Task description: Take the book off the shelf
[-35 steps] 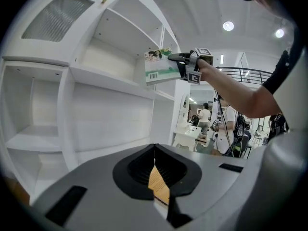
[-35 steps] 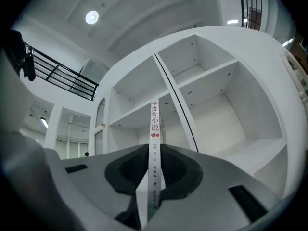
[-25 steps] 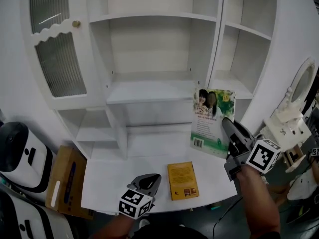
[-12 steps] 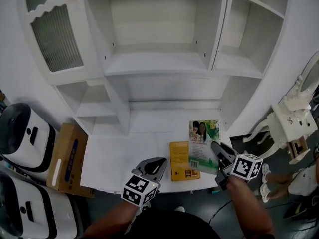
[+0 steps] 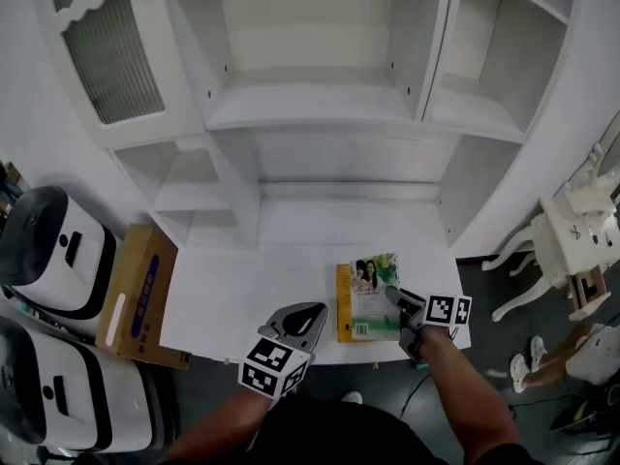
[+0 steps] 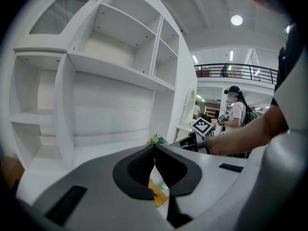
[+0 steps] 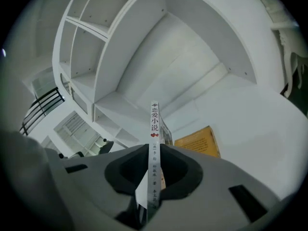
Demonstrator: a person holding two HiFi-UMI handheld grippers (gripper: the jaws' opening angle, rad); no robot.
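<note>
Green book (image 5: 368, 287) held in right gripper (image 5: 393, 296) jaws; one yellow book (image 5: 342, 305) beneath; left gripper (image 5: 312, 310) closed, empty.

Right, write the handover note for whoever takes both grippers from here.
Left gripper: shut, nothing between its jaws, at the front edge of the desk.
Right gripper: shut on the green book, clamped at its spine.
Things: the green book is low over the desk, overlapping the yellow book that lies flat there; whether they touch cannot be told.
Done: the green book is off the shelves, which show no other book.
Left: probably lay it on the desk and open the right jaws.
</note>
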